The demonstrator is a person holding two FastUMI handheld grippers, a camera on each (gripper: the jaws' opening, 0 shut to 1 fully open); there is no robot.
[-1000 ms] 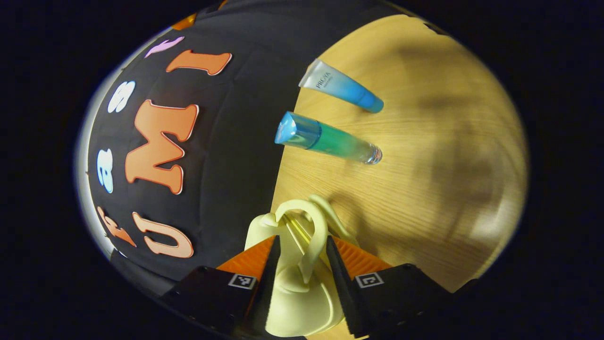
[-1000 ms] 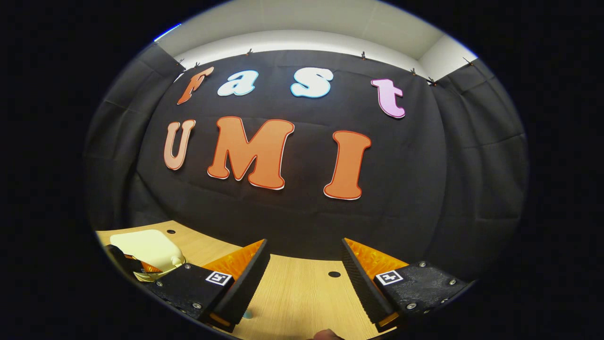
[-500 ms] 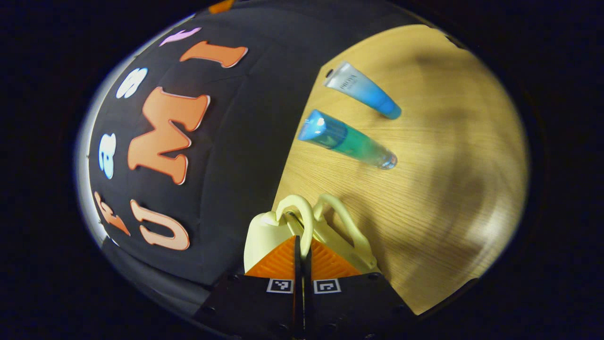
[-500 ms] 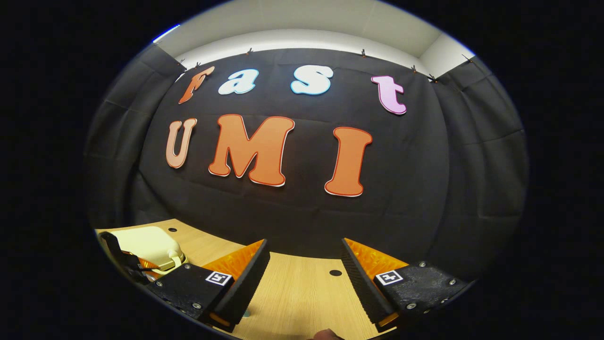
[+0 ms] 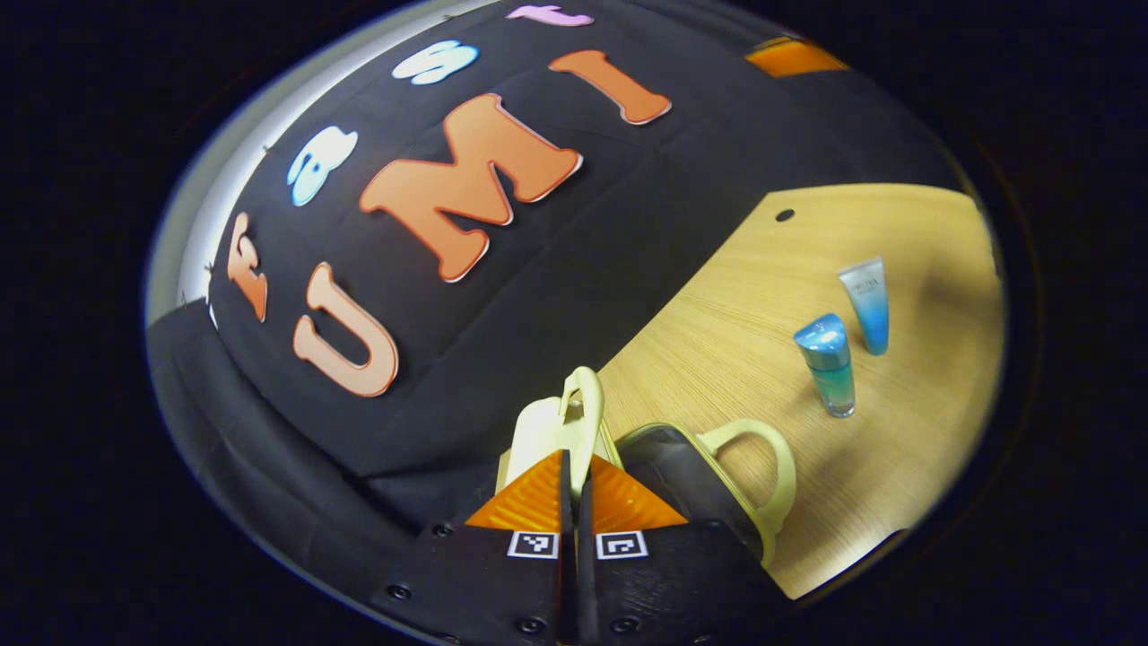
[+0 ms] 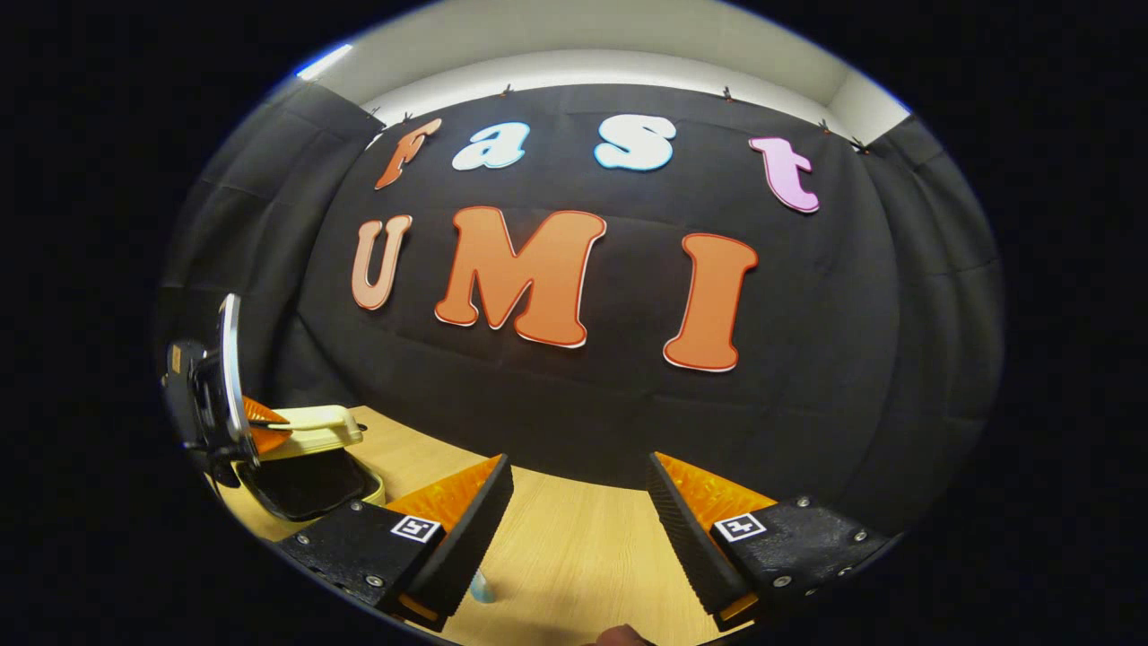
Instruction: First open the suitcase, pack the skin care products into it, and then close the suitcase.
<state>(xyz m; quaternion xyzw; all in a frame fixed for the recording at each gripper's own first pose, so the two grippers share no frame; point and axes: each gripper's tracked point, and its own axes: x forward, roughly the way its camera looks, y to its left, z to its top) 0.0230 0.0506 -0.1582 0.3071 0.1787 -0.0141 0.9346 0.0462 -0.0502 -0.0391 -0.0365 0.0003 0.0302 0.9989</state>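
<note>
Pale-yellow suitcase [image 5: 628, 449], one, sits open on the wooden counter [image 5: 744, 359] near its back edge, dark lining showing. The left tongs [image 5: 574, 484] are clenched on the handle [image 5: 583, 404] of its raised lid; half a second ago the two halves were still together. Two skin care items stand on the counter, well apart from the case: one blue-capped bottle [image 5: 830, 363] and one tube [image 5: 868, 303]. The right tongs [image 6: 578, 502] hover released above the counter.

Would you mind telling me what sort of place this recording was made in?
Likely a staged recording booth: black cloth wall, bare light wooden table, small pale-yellow suitcase and two blue skincare containers as props.
</note>
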